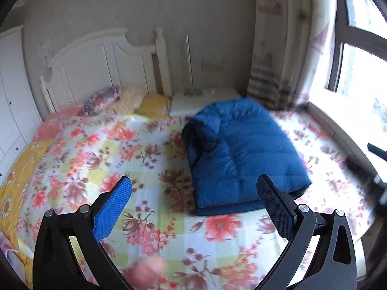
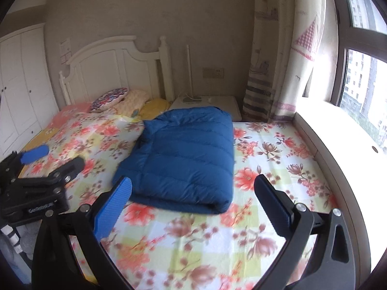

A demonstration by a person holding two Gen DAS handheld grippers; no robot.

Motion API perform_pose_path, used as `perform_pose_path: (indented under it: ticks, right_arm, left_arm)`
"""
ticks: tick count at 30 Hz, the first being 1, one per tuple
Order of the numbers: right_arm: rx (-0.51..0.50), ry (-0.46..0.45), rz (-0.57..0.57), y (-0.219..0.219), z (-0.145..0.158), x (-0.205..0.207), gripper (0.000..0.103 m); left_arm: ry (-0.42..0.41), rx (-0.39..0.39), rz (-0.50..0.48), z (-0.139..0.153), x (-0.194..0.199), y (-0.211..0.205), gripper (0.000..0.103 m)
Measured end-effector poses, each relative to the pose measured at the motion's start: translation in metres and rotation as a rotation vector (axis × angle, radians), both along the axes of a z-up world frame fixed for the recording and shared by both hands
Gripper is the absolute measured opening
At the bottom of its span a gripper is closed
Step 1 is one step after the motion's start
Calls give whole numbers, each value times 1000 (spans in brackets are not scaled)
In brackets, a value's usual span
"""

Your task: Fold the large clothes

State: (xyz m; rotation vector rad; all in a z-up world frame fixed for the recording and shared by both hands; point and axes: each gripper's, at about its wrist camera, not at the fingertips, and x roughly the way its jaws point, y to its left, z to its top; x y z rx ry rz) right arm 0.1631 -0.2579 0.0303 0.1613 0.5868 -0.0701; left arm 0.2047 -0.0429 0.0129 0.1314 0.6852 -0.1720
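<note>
A blue puffer jacket (image 1: 241,152) lies folded into a thick rectangle on the floral bedspread (image 1: 116,149), collar end toward the headboard. My left gripper (image 1: 193,183) hovers open over the quilt just short of the jacket's near edge, with nothing between its blue pads. In the right wrist view the jacket (image 2: 183,159) lies straight ahead. My right gripper (image 2: 193,183) is open and empty above its near folded edge. The left gripper (image 2: 63,155) shows at the left of that view, open and apart from the jacket.
Pillows (image 2: 108,101) are piled by the white headboard (image 2: 113,67). A white nightstand (image 2: 208,102) stands beyond the jacket, with a curtain (image 2: 278,77) and a window ledge (image 2: 338,130) to the right. A white wardrobe (image 2: 19,84) lines the left wall. A blurred fingertip (image 1: 147,270) shows low in the left wrist view.
</note>
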Motion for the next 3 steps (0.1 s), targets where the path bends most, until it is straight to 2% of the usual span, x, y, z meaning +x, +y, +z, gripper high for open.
perform_pose_path:
  ticks: [2, 3]
  right_arm:
    - [-12, 10, -46, -33, -8, 16, 100]
    - [-39, 35, -95, -61, -15, 26, 100]
  left_arm:
    - [83, -14, 18, -18, 31, 22, 99]
    - [140, -8, 59, -31, 58, 49, 99]
